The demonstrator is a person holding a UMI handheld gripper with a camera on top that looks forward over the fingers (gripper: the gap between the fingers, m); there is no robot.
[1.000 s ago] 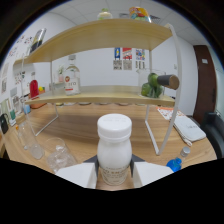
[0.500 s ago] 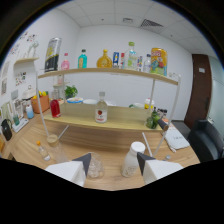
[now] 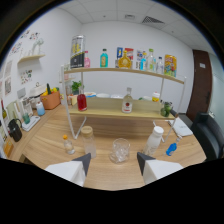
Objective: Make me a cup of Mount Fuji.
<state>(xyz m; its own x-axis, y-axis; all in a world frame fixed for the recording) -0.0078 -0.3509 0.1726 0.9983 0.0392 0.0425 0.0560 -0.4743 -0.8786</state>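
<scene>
My gripper (image 3: 114, 160) is open with nothing held between its fingers. Just ahead of the fingertips a clear drinking glass (image 3: 120, 150) stands on the wooden table (image 3: 50, 150). To the glass's right stands a white bottle (image 3: 154, 140) without its cap, apart from the right finger. A blue cap (image 3: 171, 148) lies on the table beside that bottle. Left of the glass is a clear jar with a cork lid (image 3: 89, 141), and further left a small bottle with an orange cap (image 3: 67, 144).
Beyond these stands a two-tier shelf (image 3: 125, 114) with a red bottle (image 3: 82, 102) and a clear red-labelled bottle (image 3: 128, 103) below, several bottles on top. A black kettle (image 3: 15, 130) and an orange pot (image 3: 50, 99) are at the left.
The white bottle was between my fingers a second ago; it now stands on the table to the right. The gripper has let go, pulled back and turned left.
</scene>
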